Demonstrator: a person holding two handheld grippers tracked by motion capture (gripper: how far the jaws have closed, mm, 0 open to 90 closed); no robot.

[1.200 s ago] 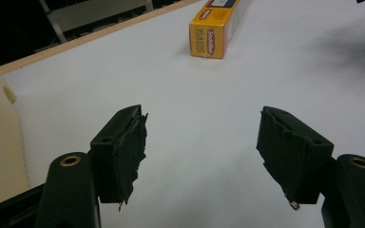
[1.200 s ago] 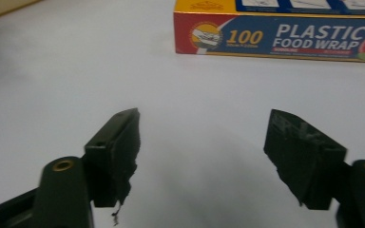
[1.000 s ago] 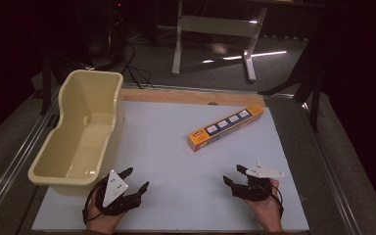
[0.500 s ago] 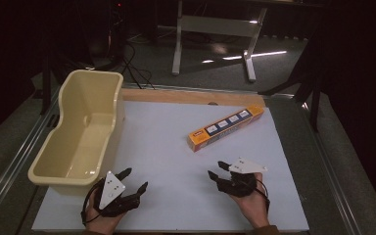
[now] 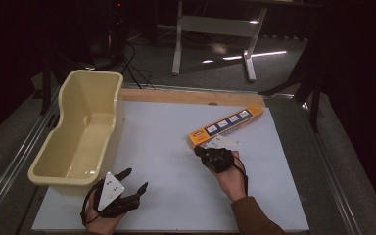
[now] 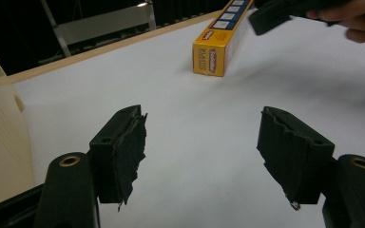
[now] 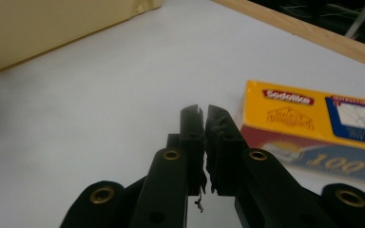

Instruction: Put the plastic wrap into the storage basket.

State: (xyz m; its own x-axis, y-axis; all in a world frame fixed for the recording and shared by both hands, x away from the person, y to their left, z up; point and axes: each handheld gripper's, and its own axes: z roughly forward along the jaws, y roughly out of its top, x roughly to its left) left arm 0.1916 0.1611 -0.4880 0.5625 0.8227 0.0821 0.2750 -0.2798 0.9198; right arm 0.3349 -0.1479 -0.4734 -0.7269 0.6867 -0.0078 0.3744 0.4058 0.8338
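Note:
A long yellow and blue box [image 5: 227, 125] lies slantwise on the white table top [image 5: 166, 166], right of centre. My right gripper [image 5: 198, 151] sits just in front of the box's near left end. Its jaws have just been closing and now stand shut with nothing between them. In the right gripper view the box [image 7: 313, 128] lies right beside the shut right gripper [image 7: 204, 111]. Near the front edge, my left gripper [image 5: 136, 179] rests open and empty. The left gripper view looks between its wide jaws [image 6: 202, 128] toward the box [image 6: 218, 42].
A cream plastic tub [image 5: 120, 105] stands along the left side of the table, close to my left hand. A wooden strip [image 5: 186, 97] borders the far edge. Beyond it stands a metal frame [image 5: 210, 24] on a dark floor.
My right gripper has travelled forward and left from the front right up to the box's near end, and its jaws have gone from open to shut. The left gripper has stayed put.

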